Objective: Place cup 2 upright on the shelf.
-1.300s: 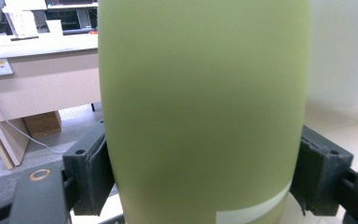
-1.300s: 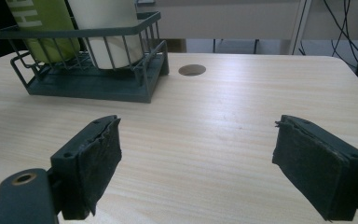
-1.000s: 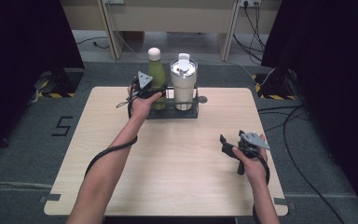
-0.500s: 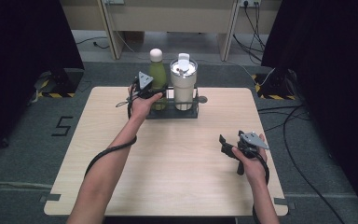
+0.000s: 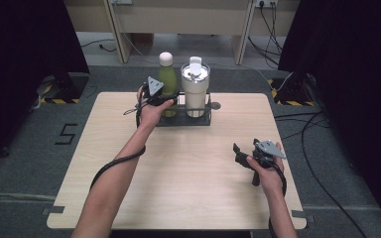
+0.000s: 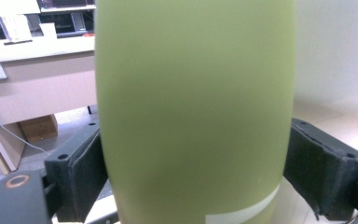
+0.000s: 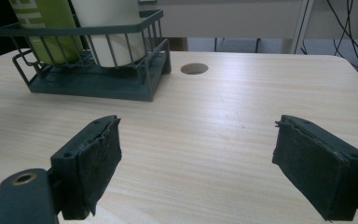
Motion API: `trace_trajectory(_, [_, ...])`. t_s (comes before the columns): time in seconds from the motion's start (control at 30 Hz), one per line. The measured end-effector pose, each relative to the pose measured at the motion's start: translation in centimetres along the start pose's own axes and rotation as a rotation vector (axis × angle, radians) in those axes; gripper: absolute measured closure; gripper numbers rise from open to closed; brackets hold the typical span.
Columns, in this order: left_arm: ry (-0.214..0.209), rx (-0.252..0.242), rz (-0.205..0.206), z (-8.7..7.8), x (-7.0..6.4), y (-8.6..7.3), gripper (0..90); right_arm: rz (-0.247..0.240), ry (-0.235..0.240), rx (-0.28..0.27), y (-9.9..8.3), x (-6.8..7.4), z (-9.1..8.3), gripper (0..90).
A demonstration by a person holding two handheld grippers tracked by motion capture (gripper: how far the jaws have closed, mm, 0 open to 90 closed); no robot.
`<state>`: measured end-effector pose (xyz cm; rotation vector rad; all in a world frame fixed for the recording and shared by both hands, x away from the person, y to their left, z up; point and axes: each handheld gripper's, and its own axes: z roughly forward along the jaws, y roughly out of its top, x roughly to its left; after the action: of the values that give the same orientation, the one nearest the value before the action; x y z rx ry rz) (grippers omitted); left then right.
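A green bottle [image 5: 167, 79] with a cream cap stands in the left half of a dark wire rack [image 5: 183, 120] at the table's far edge. A white lidded tumbler [image 5: 195, 89] stands beside it in the same rack. My left gripper [image 5: 165, 101] reaches the bottle from the front. In the left gripper view both pads press the sides of the bottle [image 6: 193, 112], so it is shut on it. My right gripper [image 5: 238, 151] hovers low over the table's right front, open, with bare wood between its pads [image 7: 196, 158]. The rack [image 7: 93, 79] lies ahead to its left.
A round metal grommet [image 5: 215, 105] is set in the wooden table [image 5: 193, 188] just right of the rack. Cables trail from both grippers across the table and the floor. Desk legs and dark curtains stand beyond the far edge.
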<state>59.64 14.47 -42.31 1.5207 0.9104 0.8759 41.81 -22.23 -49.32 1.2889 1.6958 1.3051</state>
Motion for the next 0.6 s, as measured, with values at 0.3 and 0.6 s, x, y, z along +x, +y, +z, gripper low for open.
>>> trace_trajectory(0.3, [0.012,-0.006,0.009,-0.7,0.1,0.1,11.0,0.0,0.001,0.002,0.0,0.0,0.0,14.7])
trace_trajectory(0.6, [0.01,-0.005,0.027,-2.0,0.3,0.3,10.2,-0.004,-0.002,0.001,-0.1,0.0,0.0,14.7])
